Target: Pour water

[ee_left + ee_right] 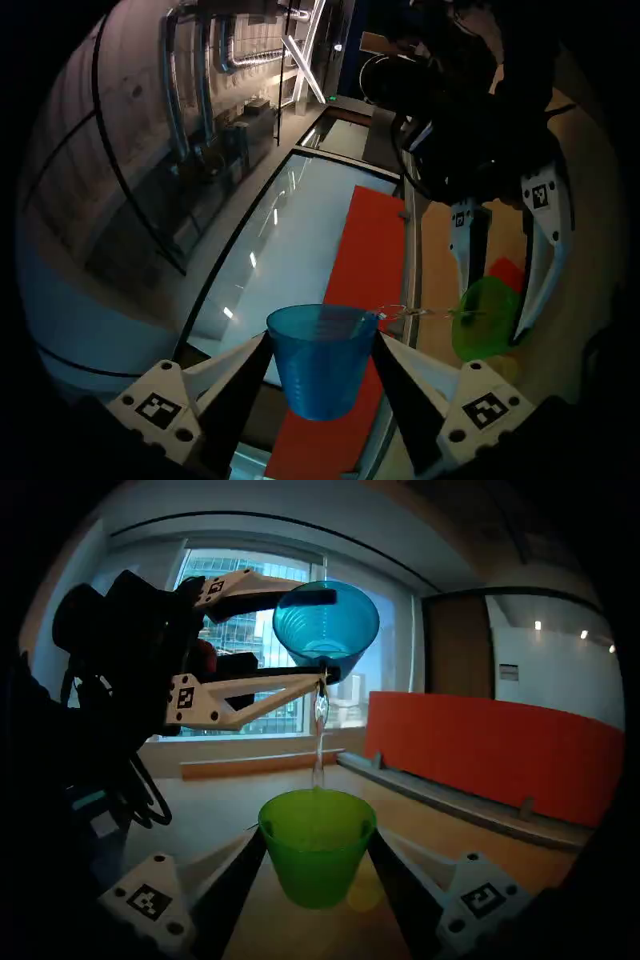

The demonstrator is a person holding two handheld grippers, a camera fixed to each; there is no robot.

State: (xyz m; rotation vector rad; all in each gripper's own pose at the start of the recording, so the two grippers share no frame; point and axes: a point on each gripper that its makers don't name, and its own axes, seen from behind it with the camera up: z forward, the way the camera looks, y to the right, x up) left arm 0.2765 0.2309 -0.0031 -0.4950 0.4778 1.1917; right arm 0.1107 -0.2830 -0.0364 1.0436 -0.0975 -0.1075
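Left gripper (322, 340): jaws part-open, closed only to cup width, both fingers pressing the sides of a translucent blue plastic cup (322, 372) at 6 o'clock in the left gripper view. A thin stream of water (416, 312) leaves the cup's rim on the 3 o'clock side and runs toward 3 o'clock into a translucent green plastic cup (484, 320). That green cup sits between the white fingers of the right gripper (490, 322), which comes in from 1 o'clock. A flat orange-red panel (368, 240) runs from 12 to 6 o'clock behind the blue cup. In the right gripper view the right gripper (318, 836) has its jaws set the same way, cup-wide, a finger on each side of the green cup (318, 868), upright at 6 o'clock. The left gripper (330, 634) reaches in from 9 o'clock and holds the blue cup (324, 624) at 12 o'clock, straight above the green one and well apart from it, tipped so the open mouth faces the camera. The water stream (319, 736) falls from the blue cup's lowest lip into the green cup's mouth. The cups do not touch. Wooden bench (448, 840) under the green cup; whether the cup rests on it, cannot tell. The orange-red panel (496, 752) lies at 3 o'clock, a bright window (388, 672) behind the blue cup.
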